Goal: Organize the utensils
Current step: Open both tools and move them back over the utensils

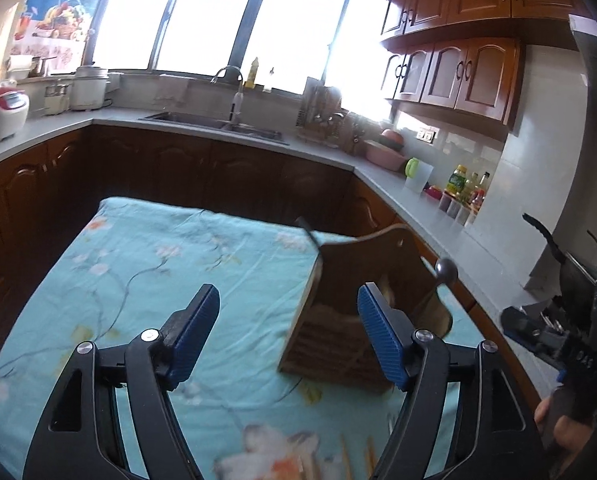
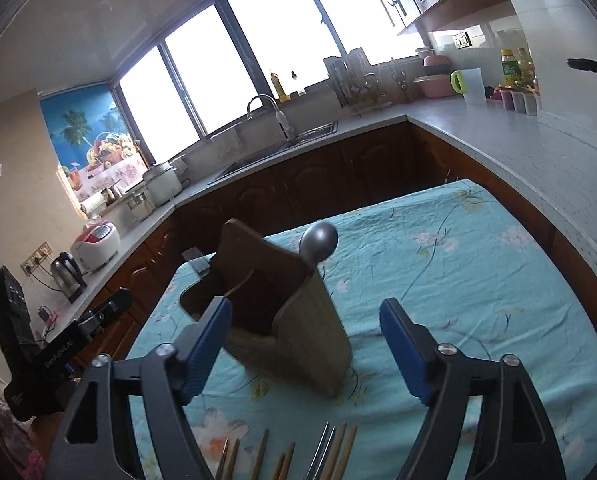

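A wooden utensil holder (image 2: 294,316) stands on the floral teal cloth (image 2: 478,264); it also shows in the left wrist view (image 1: 358,300). A metal spoon (image 2: 319,240) stands in it, bowl up, and shows in the left wrist view too (image 1: 447,271). Several wooden chopsticks (image 2: 260,458) and a metal utensil (image 2: 322,452) lie on the cloth at the near edge. My right gripper (image 2: 305,328) is open and empty, above the chopsticks and just short of the holder. My left gripper (image 1: 288,316) is open and empty, left of the holder.
A grey counter (image 1: 430,208) wraps around the table, with a sink (image 1: 214,122), rice cookers (image 1: 2,110), a dish rack (image 1: 322,116), bottles (image 1: 464,186) and a kettle (image 2: 68,276). The other gripper shows at each view's edge.
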`<state>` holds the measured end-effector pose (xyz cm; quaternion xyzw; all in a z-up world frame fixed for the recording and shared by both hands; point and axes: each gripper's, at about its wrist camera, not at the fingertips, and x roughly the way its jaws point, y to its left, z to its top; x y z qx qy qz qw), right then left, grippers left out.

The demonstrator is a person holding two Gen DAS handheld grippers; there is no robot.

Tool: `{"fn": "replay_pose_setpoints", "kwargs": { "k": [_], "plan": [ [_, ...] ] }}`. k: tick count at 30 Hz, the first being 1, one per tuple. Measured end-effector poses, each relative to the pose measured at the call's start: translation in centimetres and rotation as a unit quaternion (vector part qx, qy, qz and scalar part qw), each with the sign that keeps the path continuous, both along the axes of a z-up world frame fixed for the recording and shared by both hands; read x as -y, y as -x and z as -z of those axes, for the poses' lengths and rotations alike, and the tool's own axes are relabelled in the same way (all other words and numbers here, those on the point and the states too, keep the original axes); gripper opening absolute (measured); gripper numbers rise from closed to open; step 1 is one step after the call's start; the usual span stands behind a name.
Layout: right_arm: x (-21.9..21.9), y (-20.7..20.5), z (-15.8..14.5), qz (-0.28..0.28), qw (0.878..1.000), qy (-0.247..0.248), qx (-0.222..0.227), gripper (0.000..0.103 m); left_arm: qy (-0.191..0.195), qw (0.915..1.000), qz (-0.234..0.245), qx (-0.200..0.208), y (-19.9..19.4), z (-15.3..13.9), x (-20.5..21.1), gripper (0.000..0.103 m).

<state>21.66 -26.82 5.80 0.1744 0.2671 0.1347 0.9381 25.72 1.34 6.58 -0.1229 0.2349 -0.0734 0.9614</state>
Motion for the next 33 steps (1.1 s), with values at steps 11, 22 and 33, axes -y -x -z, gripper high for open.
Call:
{"fn": "replay_pose_setpoints", "kwargs": {
  "k": [11, 22, 33],
  "plan": [
    [0.8, 6.9, 1.3, 0.019, 1.0, -0.007, 0.013, 0.09, 0.015, 0.9991, -0.024, -0.033, 7.2, 2.9, -2.7, 0.077],
    [-0.6, 13.6, 3.1, 0.035, 0.998, 0.05, 0.031, 0.094, 0.002, 0.9977, -0.028, -0.062, 12.7, 5.5, -3.1, 0.079],
    [-1.6, 14.4, 5.6, 0.028, 0.998, 0.06, -0.014, 0.093, -0.02, 0.9925, -0.028, -0.118, 13.5, 8.3, -2.7, 0.08]
  ]
}}
